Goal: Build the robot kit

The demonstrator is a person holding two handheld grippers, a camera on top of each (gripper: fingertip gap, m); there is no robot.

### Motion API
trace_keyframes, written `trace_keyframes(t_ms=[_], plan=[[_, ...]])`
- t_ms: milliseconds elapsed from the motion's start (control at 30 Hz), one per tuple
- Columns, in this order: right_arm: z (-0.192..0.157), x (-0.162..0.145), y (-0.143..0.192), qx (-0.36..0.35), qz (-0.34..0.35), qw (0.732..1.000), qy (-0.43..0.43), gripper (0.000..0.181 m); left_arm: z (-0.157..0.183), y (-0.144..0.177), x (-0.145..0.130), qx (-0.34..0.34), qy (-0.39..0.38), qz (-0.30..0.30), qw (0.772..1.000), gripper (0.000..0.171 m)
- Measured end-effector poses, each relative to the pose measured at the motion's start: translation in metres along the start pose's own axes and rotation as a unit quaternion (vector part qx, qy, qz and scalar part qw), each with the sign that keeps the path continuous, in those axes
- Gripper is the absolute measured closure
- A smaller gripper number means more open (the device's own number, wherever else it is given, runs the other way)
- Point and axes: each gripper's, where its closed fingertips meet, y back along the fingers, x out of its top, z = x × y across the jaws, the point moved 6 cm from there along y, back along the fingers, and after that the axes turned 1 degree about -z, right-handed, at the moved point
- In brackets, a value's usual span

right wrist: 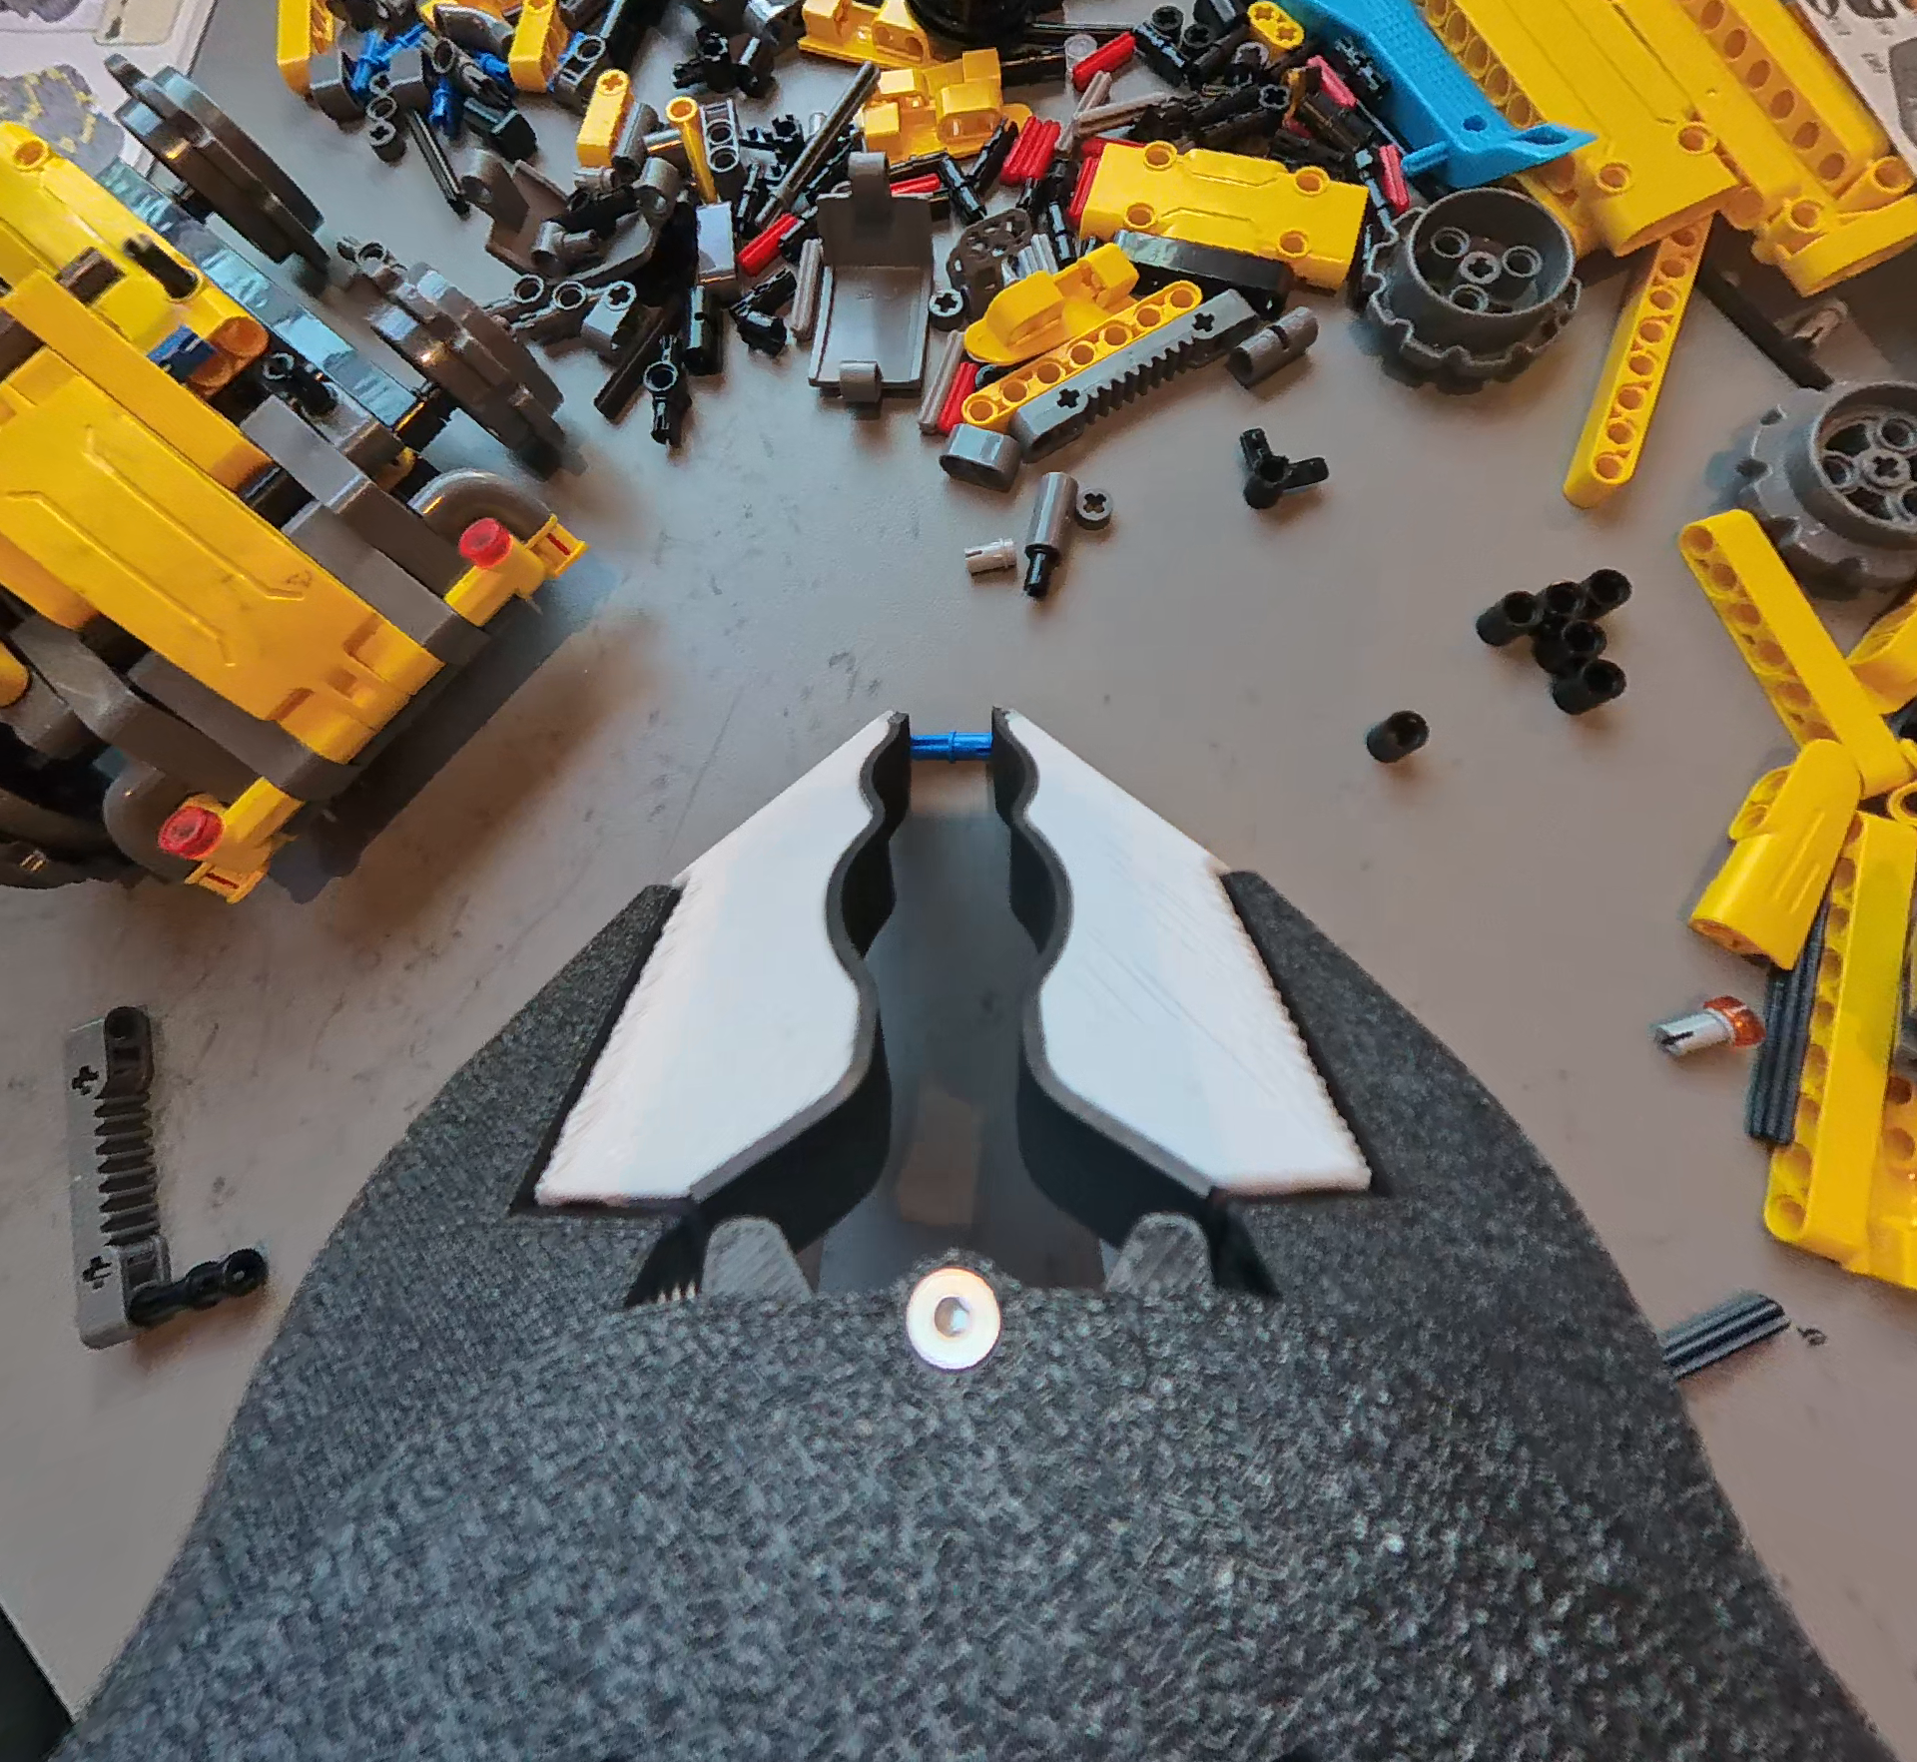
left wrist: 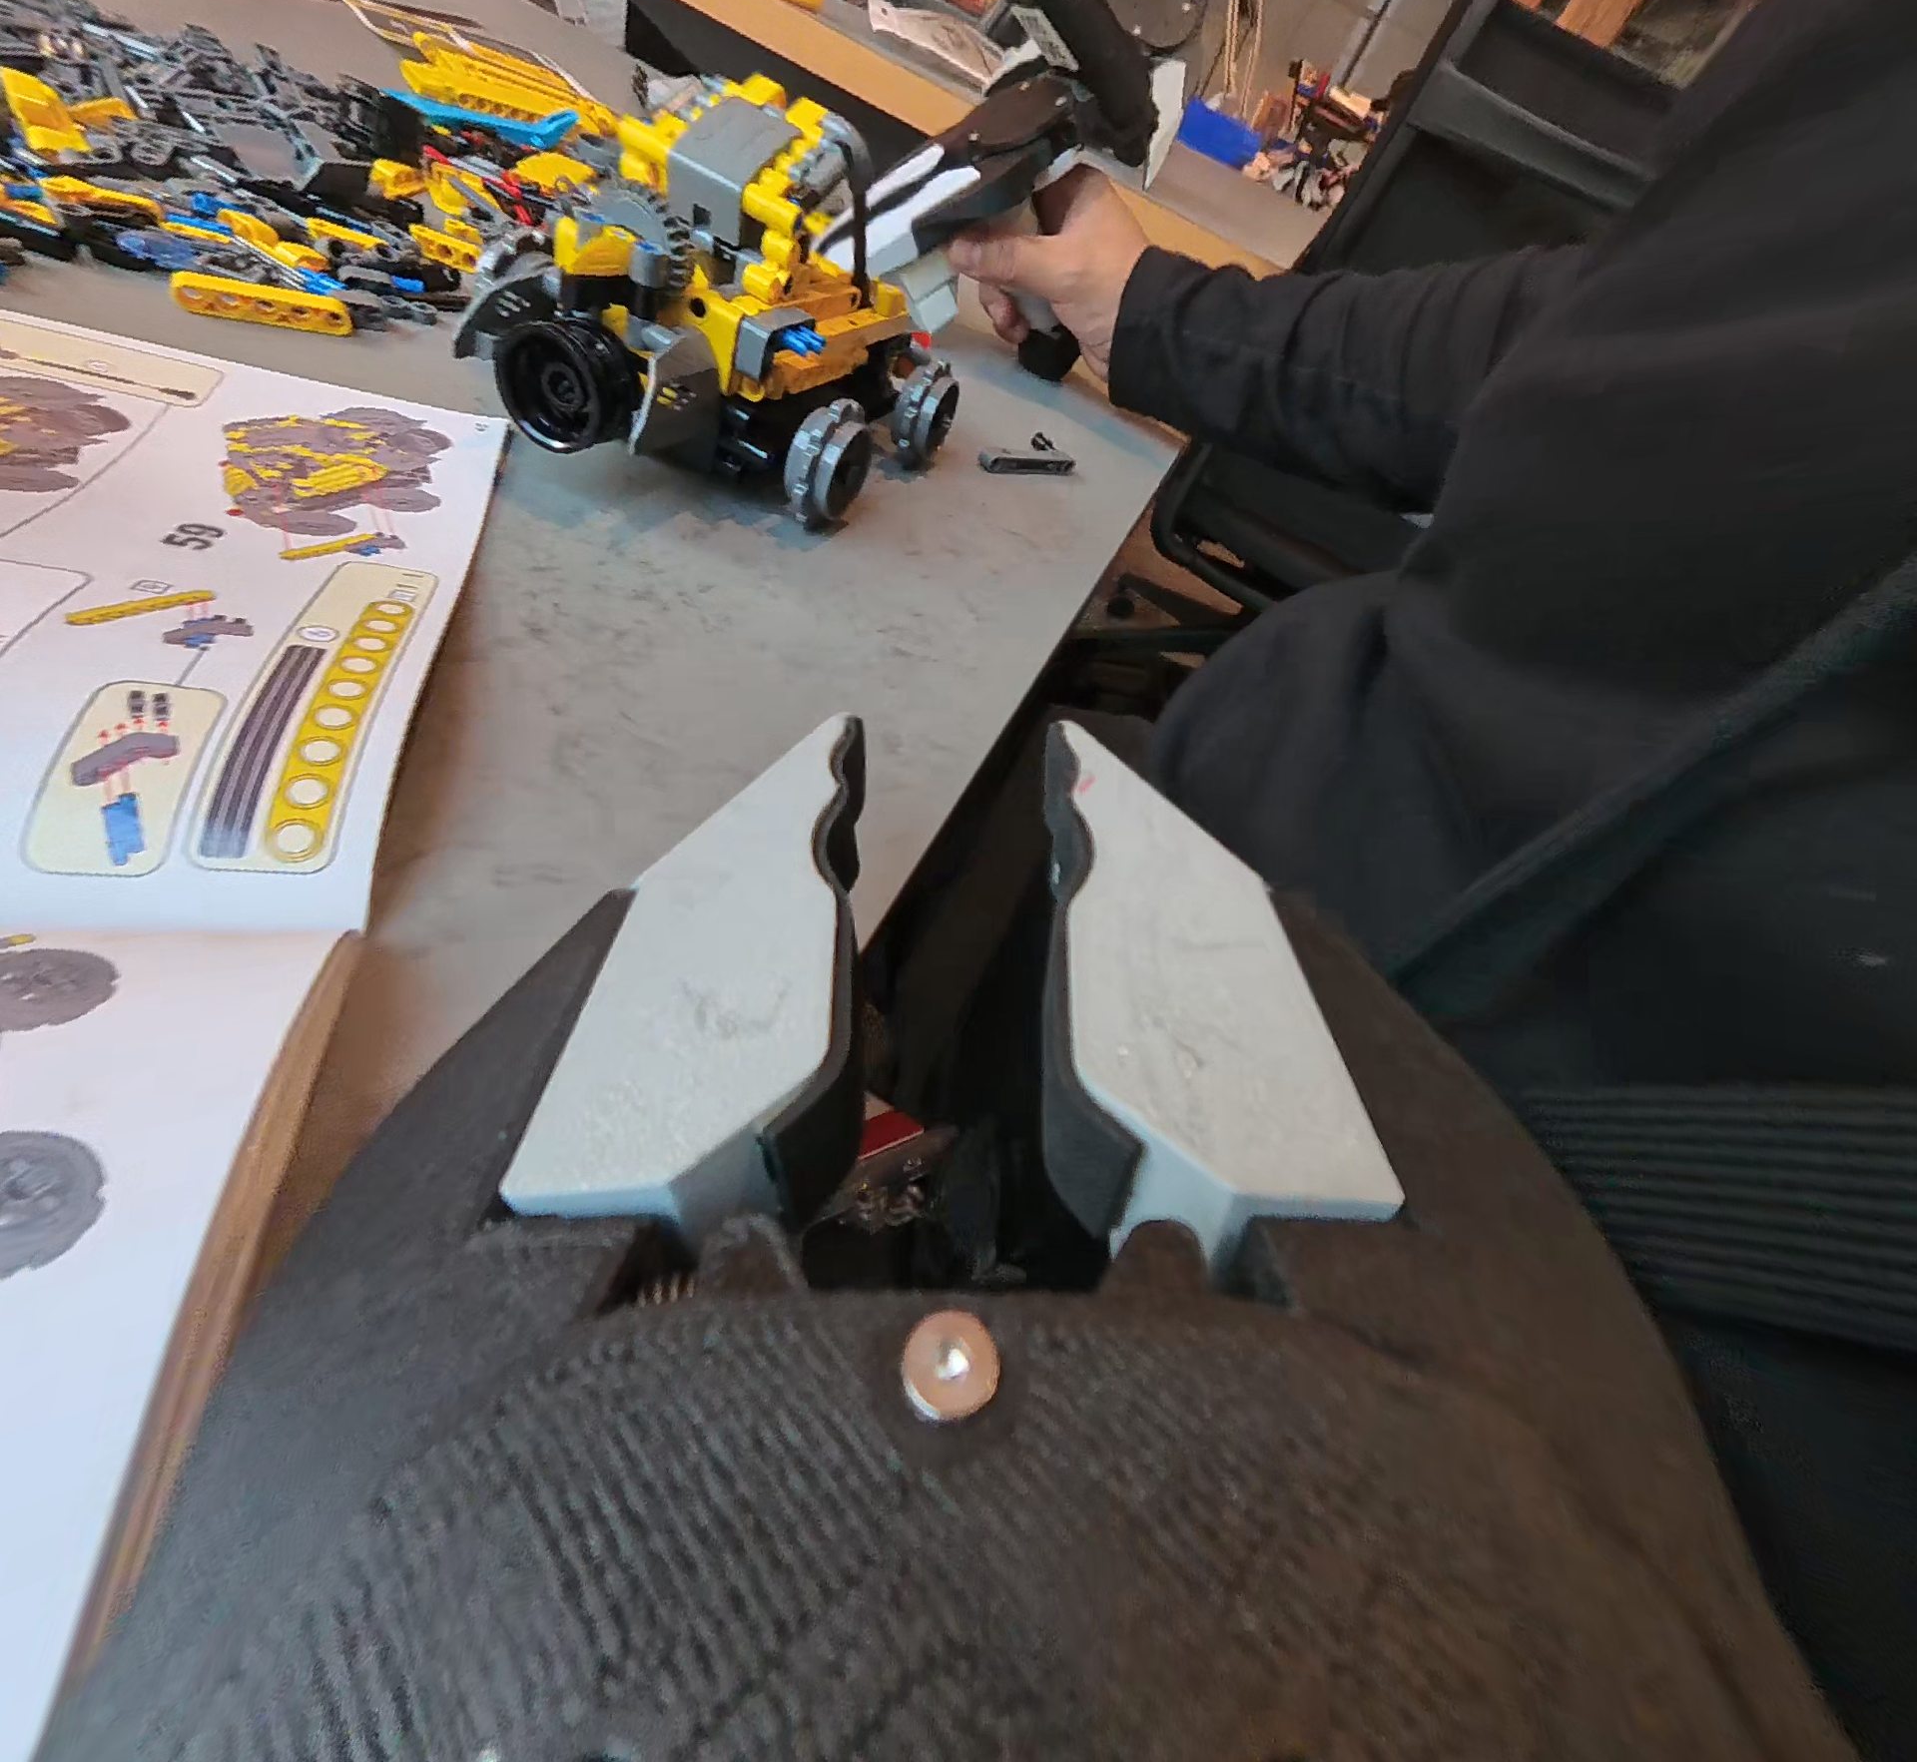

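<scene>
My right gripper (right wrist: 951, 737) is shut on a small blue pin (right wrist: 950, 743), held crosswise between its fingertips above the grey table (right wrist: 788, 634). A yellow and grey toy vehicle (right wrist: 207, 509) stands to its left. A heap of loose yellow, black, grey and red parts (right wrist: 934, 156) lies ahead. In the left wrist view the right gripper (left wrist: 913, 208) shows behind the vehicle (left wrist: 716, 302), held by a hand (left wrist: 1048, 281). My left gripper (left wrist: 954, 758) is open and empty, over the table's near edge (left wrist: 1048, 644), beside a person's dark clothing.
An open instruction booklet (left wrist: 207, 634) lies left of my left gripper. A grey toothed rack piece (right wrist: 114, 1173) lies at the lower left of the right view. A blue tool (right wrist: 1390, 42), grey wheels (right wrist: 1473, 281) and yellow beams (right wrist: 1618, 53) lie at the upper right. A small grey piece (left wrist: 1022, 461) lies near the vehicle. Tip to tip, the grippers are about 40 centimeters apart.
</scene>
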Motion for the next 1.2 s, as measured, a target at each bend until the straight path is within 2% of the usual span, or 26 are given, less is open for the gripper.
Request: trace_keyframes(t_ms=[300, 367, 667, 833, 933, 1067, 1133, 1200], plan=[[-0.011, 0.003, 0.021, -0.015, 0.077, 0.996, 0.049, 0.166, 0.021, -0.026, -0.005, 0.012, -0.028, -0.049, 0.998, 0.140], [-0.014, 0.000, 0.026, -0.017, 0.084, 0.995, 0.058, 0.166, 0.026, -0.028, -0.003, 0.014, -0.028, -0.044, 0.999, 0.140], [-0.032, -0.013, 0.055, -0.022, 0.138, 0.987, 0.076, 0.166, 0.025, -0.041, -0.016, 0.048, -0.084, -0.089, 0.991, 0.141], [-0.065, -0.009, 0.071, 0.053, 0.178, 0.982, 0.036, 0.166, 0.029, -0.050, -0.018, 0.106, -0.182, -0.121, 0.970, 0.141], [-0.093, -0.008, 0.076, 0.153, 0.164, 0.974, -0.015, 0.166, 0.039, -0.061, -0.007, 0.126, -0.235, -0.118, 0.956, 0.139], [-0.137, -0.006, 0.084, 0.336, 0.129, 0.927, -0.100, 0.166, 0.060, -0.093, 0.014, 0.121, -0.320, -0.121, 0.932, 0.143], [-0.155, -0.010, 0.085, 0.397, 0.100, 0.904, -0.119, 0.166, 0.069, -0.114, 0.032, 0.124, -0.371, -0.119, 0.913, 0.144], [-0.168, -0.014, 0.087, 0.448, 0.076, 0.880, -0.137, 0.166, 0.082, -0.135, 0.051, 0.100, -0.404, -0.105, 0.903, 0.145]])
